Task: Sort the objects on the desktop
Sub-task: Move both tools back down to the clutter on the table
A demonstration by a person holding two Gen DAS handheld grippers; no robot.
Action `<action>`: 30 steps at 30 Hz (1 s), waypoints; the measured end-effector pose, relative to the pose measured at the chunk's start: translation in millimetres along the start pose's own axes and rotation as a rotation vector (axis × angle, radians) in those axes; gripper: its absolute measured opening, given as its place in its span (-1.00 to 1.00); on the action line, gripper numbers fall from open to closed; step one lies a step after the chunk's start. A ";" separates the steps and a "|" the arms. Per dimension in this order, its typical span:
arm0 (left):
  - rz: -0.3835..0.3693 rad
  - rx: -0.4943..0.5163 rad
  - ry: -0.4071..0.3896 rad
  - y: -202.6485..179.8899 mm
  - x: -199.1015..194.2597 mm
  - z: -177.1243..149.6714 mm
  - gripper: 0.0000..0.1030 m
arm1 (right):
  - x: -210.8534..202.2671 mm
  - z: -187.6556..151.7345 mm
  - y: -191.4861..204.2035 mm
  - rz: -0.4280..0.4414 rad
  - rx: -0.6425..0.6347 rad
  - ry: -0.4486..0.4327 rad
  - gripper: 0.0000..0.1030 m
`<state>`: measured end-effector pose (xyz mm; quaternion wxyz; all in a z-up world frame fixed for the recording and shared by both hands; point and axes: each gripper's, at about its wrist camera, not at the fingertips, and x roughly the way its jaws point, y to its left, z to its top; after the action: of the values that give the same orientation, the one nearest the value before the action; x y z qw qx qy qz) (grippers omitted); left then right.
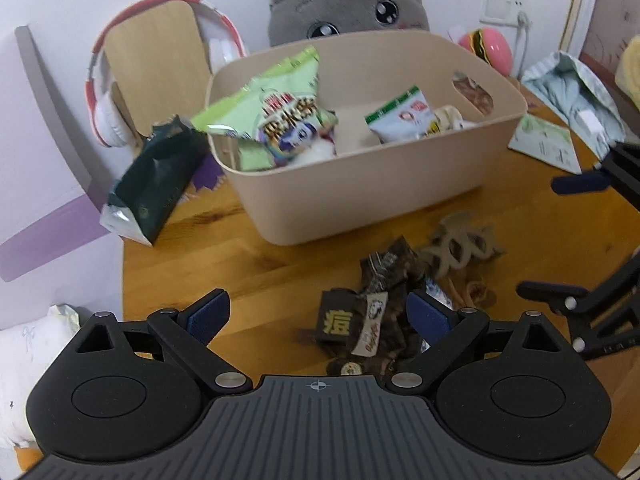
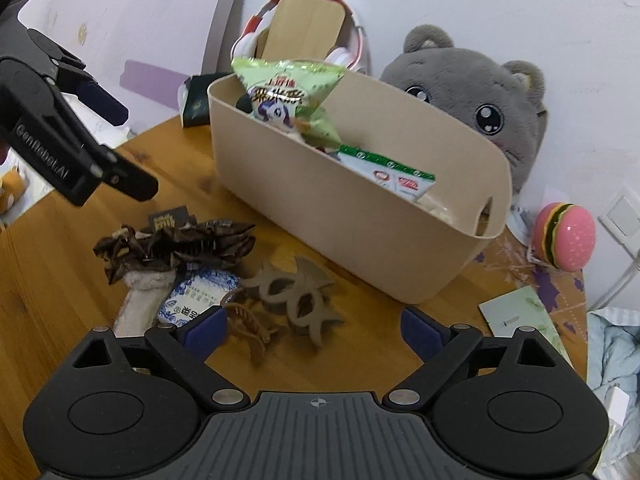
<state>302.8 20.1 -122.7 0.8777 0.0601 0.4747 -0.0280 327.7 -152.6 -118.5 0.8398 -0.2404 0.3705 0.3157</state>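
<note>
A beige bin point(image 1: 360, 196) point(image 2: 360, 240) stands on the round wooden table point(image 1: 240, 268) and holds a green snack bag point(image 1: 280, 112) point(image 2: 288, 92) and a white-and-green packet point(image 1: 404, 116) point(image 2: 396, 176). In front of it lie a dark brown scrunchie with tags point(image 1: 384, 280) point(image 2: 180, 244), a grey-brown claw clip point(image 1: 460, 244) point(image 2: 296, 300), a thin brown clip point(image 2: 250, 332) and a blue-and-white packet point(image 2: 200, 292). My left gripper point(image 1: 320, 316) point(image 2: 120, 142) is open over the scrunchie. My right gripper point(image 2: 314, 330) point(image 1: 568, 236) is open above the clips, holding nothing.
Behind the bin sit a grey plush cat point(image 1: 344, 0) point(image 2: 496, 112) and red-and-white headphones on a wooden stand point(image 1: 156, 60) point(image 2: 308, 28). A dark green bag point(image 1: 156, 184) lies left of the bin. A pink burger toy point(image 2: 564, 236) and a pale green card point(image 2: 520, 316) lie at its right.
</note>
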 end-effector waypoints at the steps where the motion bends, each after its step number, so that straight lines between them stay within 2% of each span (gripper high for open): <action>1: -0.006 0.003 0.009 -1.7 2.9 -0.4 0.88 | 3.3 0.3 -0.7 0.001 -0.002 0.005 0.85; 7: -0.069 0.005 0.059 -11.5 18.5 -5.6 0.88 | 23.9 0.5 -9.8 0.006 -0.004 0.041 0.85; 10: -0.078 -0.010 0.072 -12.5 26.3 -8.8 0.88 | 32.6 -0.3 -13.0 0.022 -0.012 0.047 0.85; 14: -0.072 -0.076 0.094 -8.9 35.7 -15.2 0.88 | 43.1 -0.1 -13.7 0.038 -0.052 0.055 0.83; 18: -0.082 -0.157 0.082 -1.5 39.2 -22.5 0.87 | 52.3 0.7 -15.1 0.068 -0.074 0.059 0.79; 22: -0.108 -0.218 0.117 2.1 49.0 -25.7 0.84 | 62.3 2.0 -16.6 0.095 -0.089 0.064 0.74; 26: -0.149 -0.298 0.123 5.8 54.5 -25.5 0.33 | 68.1 4.9 -22.6 0.121 -0.068 0.050 0.74; 30: -0.152 -0.328 0.147 4.3 60.0 -24.9 0.31 | 72.8 7.2 -28.0 0.154 -0.050 0.044 0.72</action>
<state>315.5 28.1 -186.1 0.8339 -0.1180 0.5390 -0.0119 389.2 -141.6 -165.7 0.7985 -0.2390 0.3983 0.3830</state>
